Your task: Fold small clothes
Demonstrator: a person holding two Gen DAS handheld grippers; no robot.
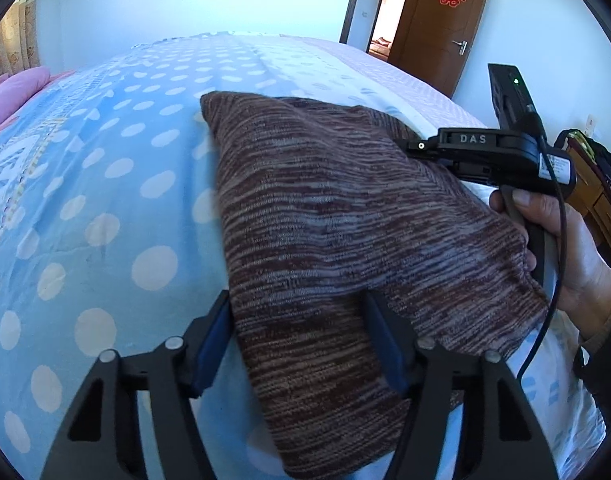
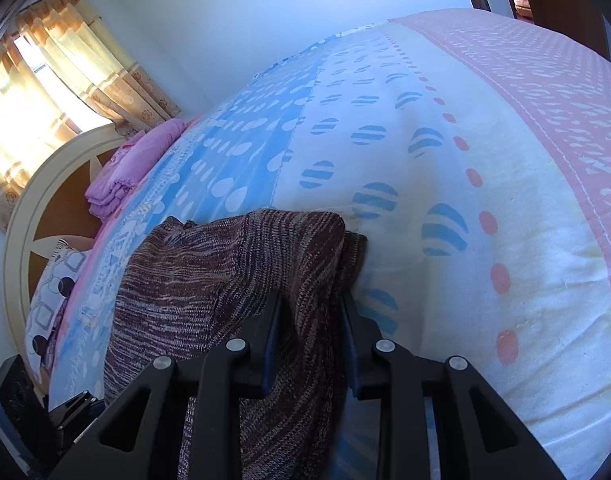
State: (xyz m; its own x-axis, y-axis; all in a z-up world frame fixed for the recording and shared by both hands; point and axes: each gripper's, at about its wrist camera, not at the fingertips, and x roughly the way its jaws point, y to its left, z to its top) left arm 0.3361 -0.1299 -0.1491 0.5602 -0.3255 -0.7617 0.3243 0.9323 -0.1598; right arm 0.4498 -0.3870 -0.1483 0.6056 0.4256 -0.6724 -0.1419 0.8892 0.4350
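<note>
While it lies on the wide bed under a blue-and-white polka-dot bedspread [image 1: 105,200], the brown and grey striped knitted garment [image 1: 325,208] takes up the near right part of the bedding, folded into a thick wedge whose far corner points toward the far wall. Left gripper [image 1: 301,316]: black two-finger claw with blue pads, jaws apart, straddling the near left edge of the garment; the left pad appears to stand just clear of the knit, though the fabric hides the contact on the right side. Right gripper [image 2: 310,304]: black claw of the same make, jaws drawn in close and clenched on a raised bunch of the same garment [image 2: 233,280], the cloth draped over and between the fingers. In the left wrist view a hand [image 1: 565,248] grips the handle of the right gripper, a black cable trailing beside it. Further items: folded pink quilt [image 2: 125,168] at the far left of the bed; cream round headboard [image 2: 25,200] beside it; yellow patterned curtains [image 2: 65,60] at the window; brown wooden door [image 1: 441,28] with a red paper emblem at the far right; pink patterned border [image 2: 545,100] along the bedspread's right side.
</note>
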